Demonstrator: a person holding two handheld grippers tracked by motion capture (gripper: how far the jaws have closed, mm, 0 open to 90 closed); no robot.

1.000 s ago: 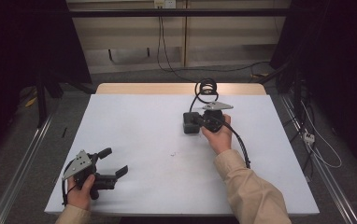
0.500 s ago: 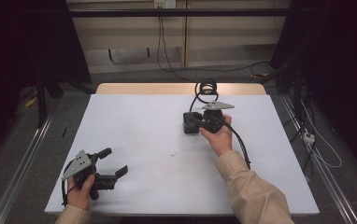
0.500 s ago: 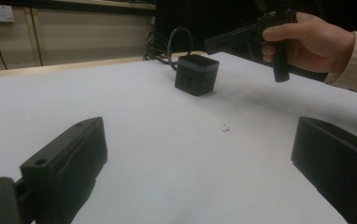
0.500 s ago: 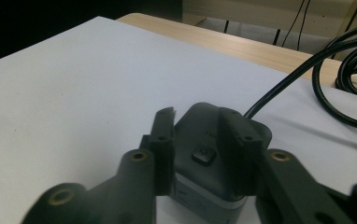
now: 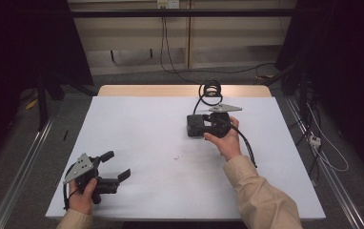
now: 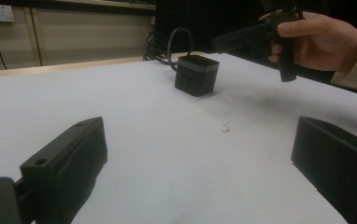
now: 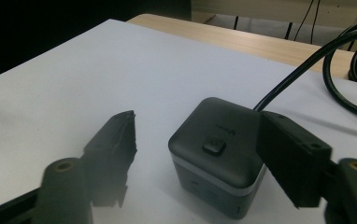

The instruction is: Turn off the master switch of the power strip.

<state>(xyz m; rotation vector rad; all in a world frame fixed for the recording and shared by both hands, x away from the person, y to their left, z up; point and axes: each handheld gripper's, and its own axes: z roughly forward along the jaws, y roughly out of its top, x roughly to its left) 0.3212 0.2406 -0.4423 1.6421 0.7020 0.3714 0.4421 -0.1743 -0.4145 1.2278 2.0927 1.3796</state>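
Nothing moved: right claw [image 7: 195, 158] astride cube [image 7: 216, 151].

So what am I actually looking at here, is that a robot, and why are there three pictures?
No robot: a person sits at a white table holding a hand-held gripper in each hand. One picture comes from a camera above, the other two from cameras riding on the grippers. The left gripper rests near the table's front corner, its jaws spread open around nothing. The right gripper is farther back, at a dark power cube with a button on top and a black cable running off to a coil. In the right gripper view its jaws stand open on either side of the cube, not yet closed on it.
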